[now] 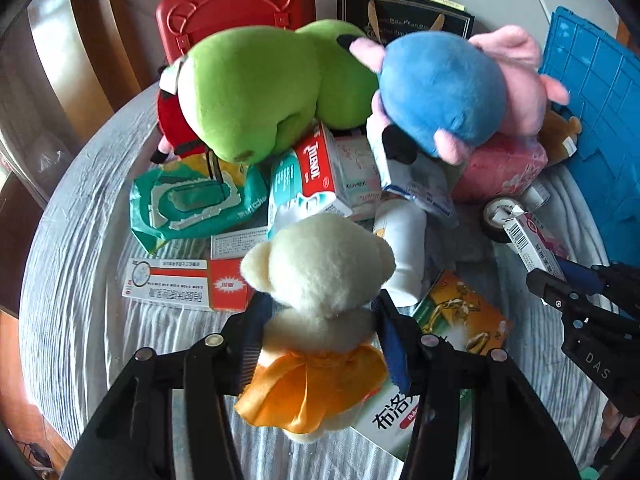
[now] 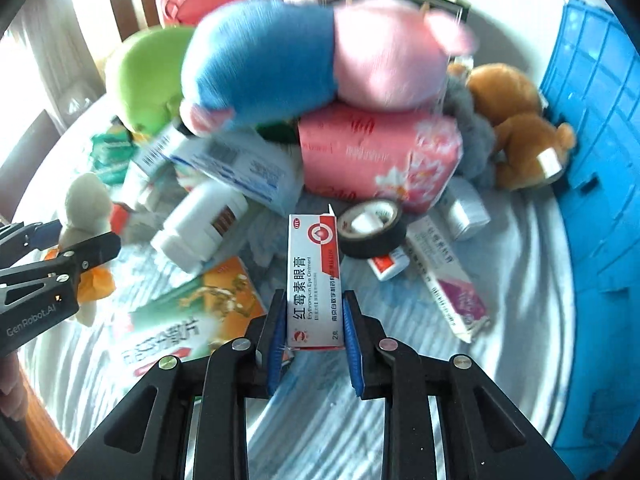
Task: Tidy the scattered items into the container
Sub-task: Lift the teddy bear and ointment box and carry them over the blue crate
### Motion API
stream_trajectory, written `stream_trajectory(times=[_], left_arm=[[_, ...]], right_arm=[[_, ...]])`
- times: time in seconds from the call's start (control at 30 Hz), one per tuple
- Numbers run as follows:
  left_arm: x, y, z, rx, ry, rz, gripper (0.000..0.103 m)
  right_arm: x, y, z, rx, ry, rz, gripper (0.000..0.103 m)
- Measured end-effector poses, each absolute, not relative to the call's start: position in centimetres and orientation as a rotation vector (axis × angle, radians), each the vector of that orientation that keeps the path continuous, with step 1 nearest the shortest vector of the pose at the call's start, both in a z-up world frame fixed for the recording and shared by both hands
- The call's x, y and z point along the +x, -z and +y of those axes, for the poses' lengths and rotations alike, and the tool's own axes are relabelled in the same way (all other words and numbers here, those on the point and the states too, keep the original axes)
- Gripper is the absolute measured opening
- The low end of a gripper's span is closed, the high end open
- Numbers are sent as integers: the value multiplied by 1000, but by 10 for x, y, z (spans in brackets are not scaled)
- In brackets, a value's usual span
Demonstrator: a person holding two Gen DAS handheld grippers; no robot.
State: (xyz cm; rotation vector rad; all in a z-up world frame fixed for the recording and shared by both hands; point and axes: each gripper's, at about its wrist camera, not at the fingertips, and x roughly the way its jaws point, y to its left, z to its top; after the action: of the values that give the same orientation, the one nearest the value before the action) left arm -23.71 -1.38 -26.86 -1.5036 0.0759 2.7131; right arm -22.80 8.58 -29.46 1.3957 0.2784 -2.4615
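The right tongs clamp a red-and-white ointment box — long axis pointing toward the blue container; left tongs squeeze a cream teddy.

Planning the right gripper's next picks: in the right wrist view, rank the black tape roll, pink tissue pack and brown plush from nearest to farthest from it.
From the right gripper, shut on the eye ointment box:
1. Black tape roll, just ahead, slightly right.
2. Pink tissue pack, behind the tape.
3. Brown plush, far right, against the blue crate.
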Motion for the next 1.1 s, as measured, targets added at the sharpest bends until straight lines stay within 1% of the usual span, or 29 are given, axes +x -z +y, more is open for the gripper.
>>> stream_trajectory(times=[0.1, 0.17, 0.2, 0.27, 0.5, 0.8, 1.1], left_arm=[[-211, 241, -20, -1423, -2766, 77, 51], [-204, 233, -36, -1377, -2796, 60, 51], [-182, 230, -47, -1354, -2813, 54, 51], [-174, 229, -52, -1308, -2843, 54, 51], [-169, 184, -29, -1158, -2878, 73, 51], [-155, 143, -14, -972, -2828, 89, 51], [-131, 95, 24, -787, -2756, 77, 51]], right_arm=[[-208, 275, 89, 1309, 2478, 278, 26], [-185, 267, 88, 1253, 2484, 279, 25], [-185, 258, 88, 1226, 2485, 281, 25], [-180, 246, 96, 1168, 2488, 291, 25], [-148, 198, 103, 1010, 2548, 280, 26], [-109, 128, 107, 860, 2709, 264, 26], [-70, 69, 149, 731, 2900, 308, 26]])
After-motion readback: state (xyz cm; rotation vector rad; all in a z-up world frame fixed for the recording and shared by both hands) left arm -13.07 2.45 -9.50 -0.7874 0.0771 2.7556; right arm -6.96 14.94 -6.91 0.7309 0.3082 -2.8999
